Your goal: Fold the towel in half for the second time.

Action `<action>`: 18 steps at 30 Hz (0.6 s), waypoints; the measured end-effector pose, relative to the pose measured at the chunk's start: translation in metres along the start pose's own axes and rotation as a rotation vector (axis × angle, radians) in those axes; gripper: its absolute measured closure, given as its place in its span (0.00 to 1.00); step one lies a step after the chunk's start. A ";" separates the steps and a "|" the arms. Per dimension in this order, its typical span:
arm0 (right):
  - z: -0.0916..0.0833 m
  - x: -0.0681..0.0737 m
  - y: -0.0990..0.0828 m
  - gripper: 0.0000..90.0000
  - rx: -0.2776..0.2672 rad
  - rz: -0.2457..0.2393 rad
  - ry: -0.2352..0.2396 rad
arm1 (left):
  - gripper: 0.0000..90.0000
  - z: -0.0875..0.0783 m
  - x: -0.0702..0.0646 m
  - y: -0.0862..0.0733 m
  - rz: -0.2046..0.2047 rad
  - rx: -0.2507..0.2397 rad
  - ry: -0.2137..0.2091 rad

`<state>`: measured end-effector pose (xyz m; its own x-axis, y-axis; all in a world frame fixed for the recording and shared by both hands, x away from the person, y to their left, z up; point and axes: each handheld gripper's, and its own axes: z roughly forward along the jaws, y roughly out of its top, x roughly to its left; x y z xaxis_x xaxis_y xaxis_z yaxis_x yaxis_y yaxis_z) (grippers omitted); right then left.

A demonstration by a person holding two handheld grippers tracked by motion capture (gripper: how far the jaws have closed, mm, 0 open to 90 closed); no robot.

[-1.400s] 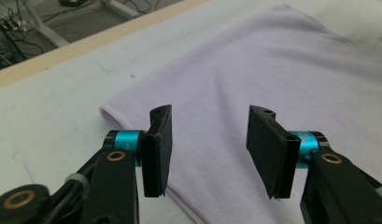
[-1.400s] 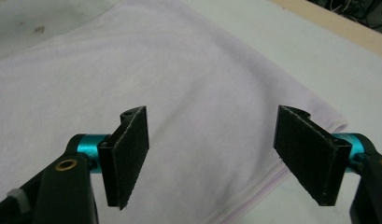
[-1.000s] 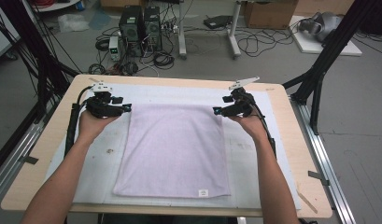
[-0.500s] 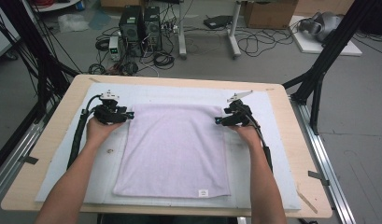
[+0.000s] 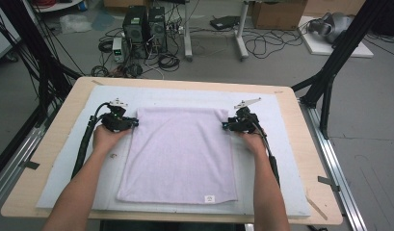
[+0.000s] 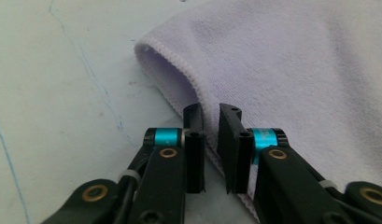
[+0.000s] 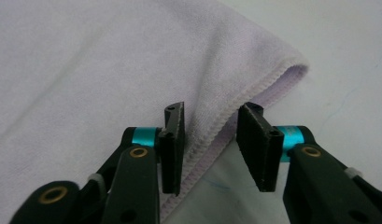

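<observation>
Towel [image 5: 180, 154] flat on mat [image 5: 286, 159], long axis toward person. Left gripper [image 6: 210, 122] just closing, narrow, far-left hem between jaws. Right gripper [image 7: 210, 122] closing, gap remains, straddling far-right hem; not pinched.

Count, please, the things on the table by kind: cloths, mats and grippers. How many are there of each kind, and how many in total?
Lilac towel: 1
Pale mat under the towel: 1
Grippers: 2, the left gripper and the right gripper, one at each side edge of the towel near its far corners
Total: 4
</observation>
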<state>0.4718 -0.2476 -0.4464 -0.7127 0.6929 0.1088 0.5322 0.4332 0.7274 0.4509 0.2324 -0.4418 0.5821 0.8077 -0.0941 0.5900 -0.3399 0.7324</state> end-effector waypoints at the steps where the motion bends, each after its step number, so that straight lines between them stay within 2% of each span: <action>1: 0.000 0.000 0.000 0.80 -0.002 0.001 0.009 | 0.91 0.000 0.000 0.000 -0.003 0.001 -0.003; 2: 0.000 0.001 0.000 0.88 0.001 0.007 0.032 | 0.92 0.000 0.000 0.000 -0.005 -0.001 -0.003; 3: 0.000 0.001 0.000 0.92 0.003 0.007 0.059 | 0.93 0.000 0.000 0.000 -0.005 -0.002 -0.004; 6: 0.000 0.002 0.002 0.93 0.015 0.000 0.057 | 0.95 -0.001 0.000 0.000 -0.018 -0.006 -0.006; 9: -0.001 0.002 0.003 0.93 0.022 -0.005 0.051 | 0.96 -0.003 0.000 0.001 -0.004 -0.004 0.004; 11: -0.003 0.005 0.005 0.94 0.025 -0.025 0.038 | 0.96 -0.007 0.000 0.003 0.001 -0.021 0.004; 18: -0.026 0.008 0.014 0.94 -0.033 -0.049 0.042 | 0.96 -0.026 -0.003 0.009 0.026 -0.088 -0.001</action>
<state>0.4609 -0.2511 -0.4177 -0.7566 0.6461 0.1004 0.4812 0.4463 0.7545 0.4402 0.2392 -0.4173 0.5976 0.7983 -0.0749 0.5233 -0.3176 0.7908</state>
